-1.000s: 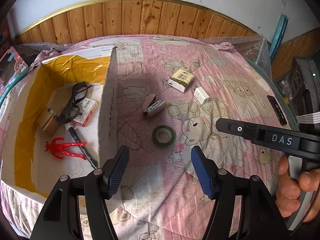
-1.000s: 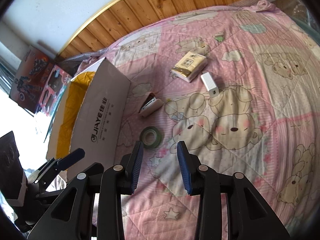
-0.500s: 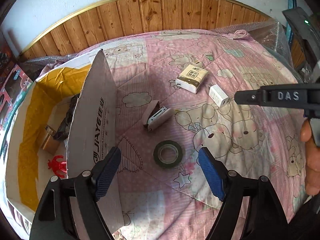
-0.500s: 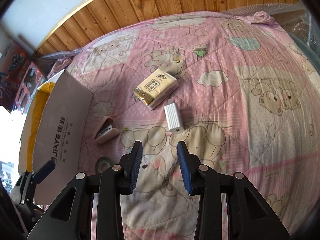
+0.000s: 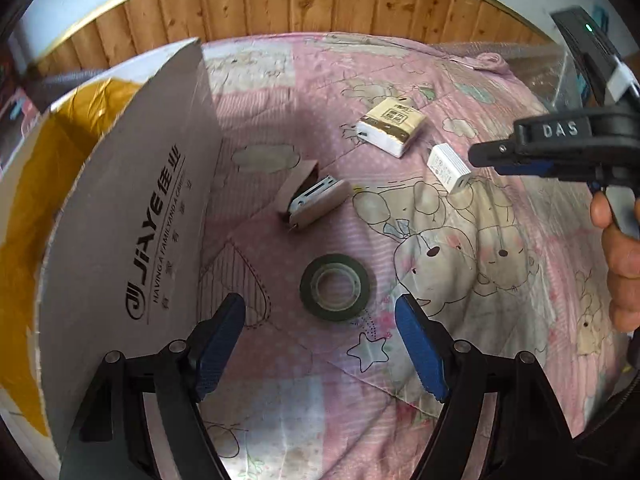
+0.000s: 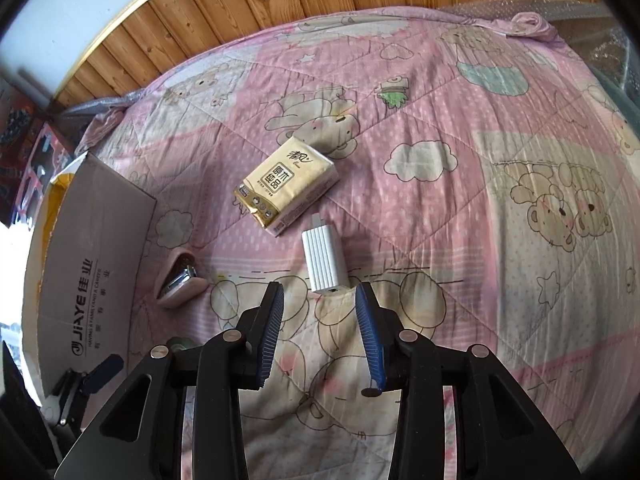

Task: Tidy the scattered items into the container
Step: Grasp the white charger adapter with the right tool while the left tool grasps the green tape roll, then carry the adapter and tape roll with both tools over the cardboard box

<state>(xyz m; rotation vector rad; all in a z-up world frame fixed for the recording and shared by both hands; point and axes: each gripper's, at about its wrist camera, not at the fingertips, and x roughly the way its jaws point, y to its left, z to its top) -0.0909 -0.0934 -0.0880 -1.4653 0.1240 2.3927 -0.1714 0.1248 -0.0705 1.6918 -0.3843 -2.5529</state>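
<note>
Plastic, by the look of it: the white ribbed adapter is a small hard block, probably light and rigid, with smooth end faces that could slip but lengthwise ridges along its top. My judgement is that the best hold is across its two long sides, near the middle, so that it cannot pivot out between the pads.

It lies flat on the pink quilt, just ahead of the right gripper, its near end roughly level with the fingertips and centred in the gap. That gripper's jaws stand apart, wider than the adapter, with nothing between them. The quilt is soft, so pressing down may sink the block into a fold.

Beyond the adapter, a little to the left, lies the tissue pack, soft and light. Farther left sits the pink stapler, and past it the cardboard box.

The left gripper is spread wide and empty, with the roll of tape just ahead of its tips on the quilt, the box wall close on its left.
</note>
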